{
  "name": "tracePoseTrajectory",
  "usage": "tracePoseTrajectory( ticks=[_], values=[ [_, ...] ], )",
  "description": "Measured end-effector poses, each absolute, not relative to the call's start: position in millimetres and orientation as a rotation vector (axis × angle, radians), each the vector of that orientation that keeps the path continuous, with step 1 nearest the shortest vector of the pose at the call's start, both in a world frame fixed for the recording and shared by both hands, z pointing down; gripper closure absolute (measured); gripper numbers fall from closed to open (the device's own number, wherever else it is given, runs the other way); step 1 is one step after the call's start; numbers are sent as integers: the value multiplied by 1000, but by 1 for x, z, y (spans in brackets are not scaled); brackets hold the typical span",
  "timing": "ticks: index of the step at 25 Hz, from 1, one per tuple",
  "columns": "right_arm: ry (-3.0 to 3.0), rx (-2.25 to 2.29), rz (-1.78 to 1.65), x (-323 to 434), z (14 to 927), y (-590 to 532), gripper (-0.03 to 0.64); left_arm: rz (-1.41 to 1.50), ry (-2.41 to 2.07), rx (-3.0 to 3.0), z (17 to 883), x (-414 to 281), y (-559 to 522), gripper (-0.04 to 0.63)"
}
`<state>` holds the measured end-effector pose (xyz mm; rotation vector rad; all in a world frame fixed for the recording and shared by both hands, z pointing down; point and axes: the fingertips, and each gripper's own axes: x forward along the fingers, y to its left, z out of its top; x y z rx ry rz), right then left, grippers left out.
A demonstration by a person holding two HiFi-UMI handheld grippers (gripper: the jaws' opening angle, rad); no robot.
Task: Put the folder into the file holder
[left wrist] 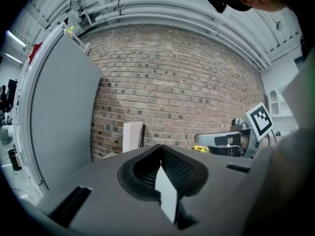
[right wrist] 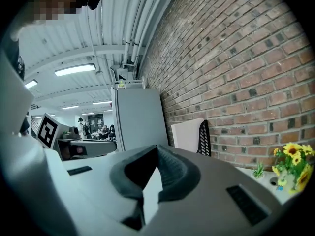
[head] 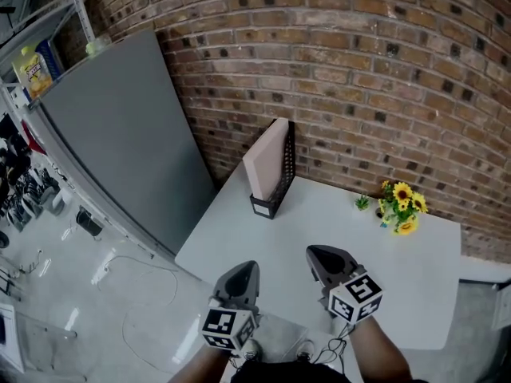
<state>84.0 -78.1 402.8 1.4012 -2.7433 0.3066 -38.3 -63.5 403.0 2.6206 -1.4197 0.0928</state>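
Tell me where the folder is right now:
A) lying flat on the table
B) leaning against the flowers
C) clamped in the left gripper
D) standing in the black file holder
D: the folder stands upright inside the file holder, while the left gripper and right gripper are both shut on nothing at the table's near edge.

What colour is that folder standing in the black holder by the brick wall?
The folder is pale pinkish-beige, clearest in the head view.
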Motion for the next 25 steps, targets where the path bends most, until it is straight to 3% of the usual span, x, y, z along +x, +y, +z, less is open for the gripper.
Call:
tracePoseTrajectory(
  ticks=[25],
  values=[
    [-2607, 1583, 306, 26, 405, -73, 614, 40, -1202, 2678, 411, -99, -76, 589]
  ],
)
